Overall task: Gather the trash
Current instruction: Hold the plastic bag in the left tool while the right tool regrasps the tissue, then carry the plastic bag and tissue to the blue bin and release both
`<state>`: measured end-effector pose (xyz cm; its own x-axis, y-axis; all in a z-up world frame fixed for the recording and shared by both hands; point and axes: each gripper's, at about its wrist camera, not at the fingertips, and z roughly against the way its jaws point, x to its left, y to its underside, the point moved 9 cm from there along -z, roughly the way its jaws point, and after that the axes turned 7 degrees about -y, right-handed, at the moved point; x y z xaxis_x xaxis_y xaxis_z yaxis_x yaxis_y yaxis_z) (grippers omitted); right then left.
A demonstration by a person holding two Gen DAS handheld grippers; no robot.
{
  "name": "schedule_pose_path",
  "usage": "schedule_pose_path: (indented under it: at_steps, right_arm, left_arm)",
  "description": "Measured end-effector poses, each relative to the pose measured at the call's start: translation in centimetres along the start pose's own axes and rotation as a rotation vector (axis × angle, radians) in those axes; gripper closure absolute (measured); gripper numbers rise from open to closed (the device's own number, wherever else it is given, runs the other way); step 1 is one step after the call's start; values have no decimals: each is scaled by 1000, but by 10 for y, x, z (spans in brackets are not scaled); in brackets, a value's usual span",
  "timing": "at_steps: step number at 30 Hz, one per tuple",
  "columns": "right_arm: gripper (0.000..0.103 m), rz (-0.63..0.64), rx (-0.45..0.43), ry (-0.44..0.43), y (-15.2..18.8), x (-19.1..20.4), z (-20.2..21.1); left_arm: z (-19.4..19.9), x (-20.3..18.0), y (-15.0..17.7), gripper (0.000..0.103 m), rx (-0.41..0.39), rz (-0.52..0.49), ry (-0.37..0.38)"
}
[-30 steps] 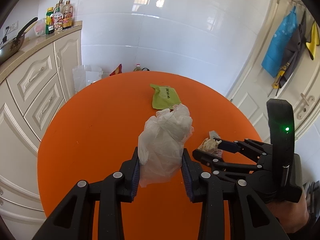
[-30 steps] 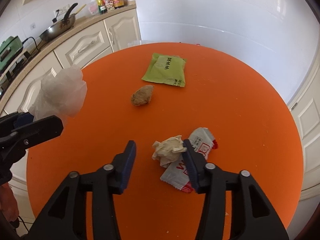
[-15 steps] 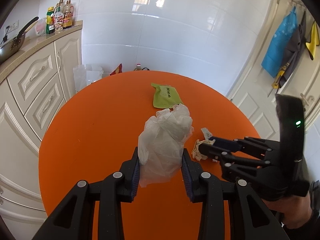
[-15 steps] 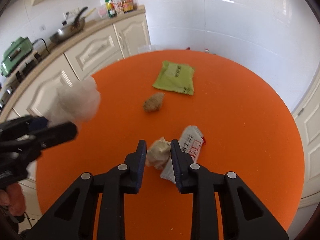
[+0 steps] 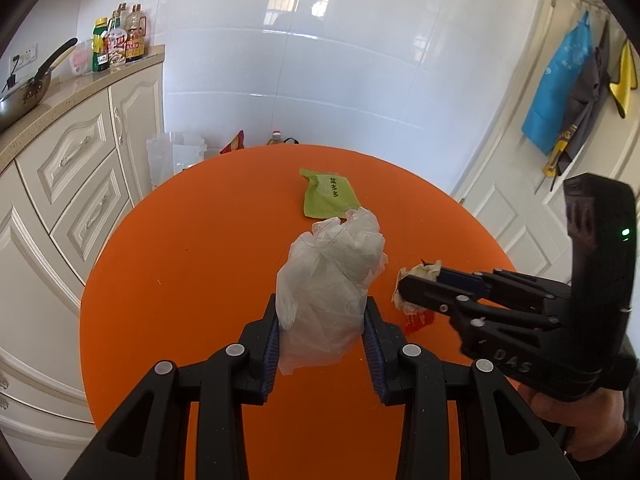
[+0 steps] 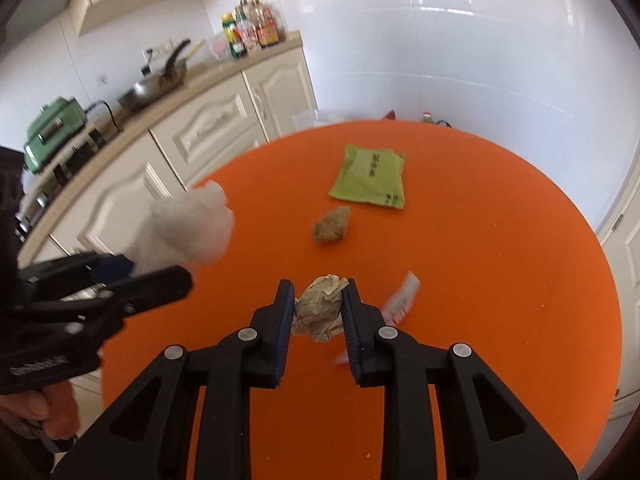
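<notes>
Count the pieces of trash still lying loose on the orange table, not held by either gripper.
3: the green packet toward the far side, the brown lump just in front of it, and the red-and-white wrapper right of the right gripper. Nothing else shows.

The right gripper (image 6: 318, 306) has just closed on the crumpled paper ball (image 6: 320, 307) and lifted it.

I count two black two-finger tools, the left tool (image 5: 322, 332) and the right tool (image 6: 318, 312). One crumpled clear plastic bag (image 5: 328, 276), one crumpled beige paper ball (image 6: 320, 306), one flat green snack packet (image 6: 368, 180), one brown fibrous lump (image 6: 331, 225), one blurred red-and-white wrapper (image 6: 402, 298), all over one round orange desk (image 6: 500, 260).
</notes>
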<state>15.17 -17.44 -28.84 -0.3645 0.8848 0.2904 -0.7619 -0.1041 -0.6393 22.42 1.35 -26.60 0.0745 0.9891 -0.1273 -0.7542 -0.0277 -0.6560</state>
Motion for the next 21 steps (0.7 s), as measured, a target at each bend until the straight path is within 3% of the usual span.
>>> schedule_pose_path:
  at_steps: [4, 7, 10, 16, 21]
  right_arm:
    - [79, -70, -42, -57, -4, -5, 15]
    - [79, -81, -30, -26, 0, -14, 17]
    - [79, -121, -66, -56, 3, -20, 30]
    - [79, -157, -146, 4, 7, -42, 75]
    - [79, -196, -229, 86, 17, -69, 134]
  left_arm:
    - [7, -11, 2, 70, -8, -11, 5]
    - [12, -16, 4, 70, -9, -23, 6]
    - [17, -18, 3, 70, -12, -40, 11]
    - [30, -48, -1, 70, -26, -87, 53]
    - [41, -99, -6, 70, -46, -157, 123]
